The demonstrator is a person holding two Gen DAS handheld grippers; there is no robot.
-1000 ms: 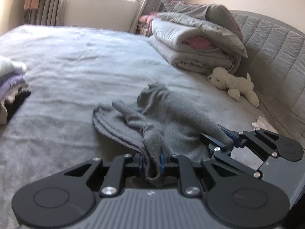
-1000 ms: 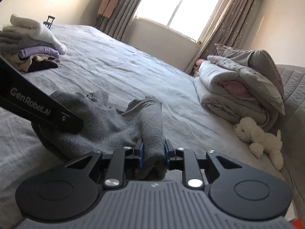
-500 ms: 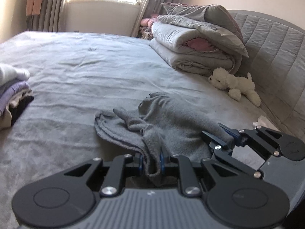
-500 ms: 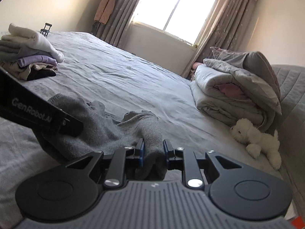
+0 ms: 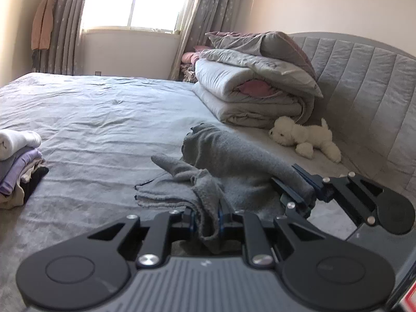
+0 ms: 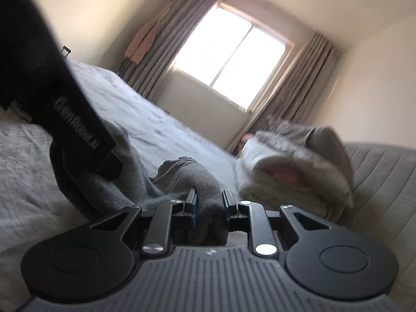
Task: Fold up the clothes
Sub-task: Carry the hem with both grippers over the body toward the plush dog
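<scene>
A grey knit garment (image 5: 234,163) lies bunched on the grey bed (image 5: 104,119), lifted at two near corners. My left gripper (image 5: 205,217) is shut on one thick fold of it at the bottom of the left wrist view. The right gripper (image 5: 296,189) shows there at the right, clamped on the garment's other end. In the right wrist view my right gripper (image 6: 209,208) is shut on a fold of the grey garment (image 6: 130,179), and the left gripper's black body (image 6: 75,127) crosses the upper left, biting the cloth. That view is blurred and tilted.
A stack of folded clothes (image 5: 18,161) sits at the bed's left edge. A folded duvet pile (image 5: 254,91) and a white plush dog (image 5: 306,140) lie by the padded headboard (image 5: 364,88) at the right. A window with curtains (image 5: 135,2) is behind.
Both grippers have risen with the garment's ends, pulling the cloth up off the bed. The right wrist view has tipped upward and rolled, so the window sits higher and slanted.
</scene>
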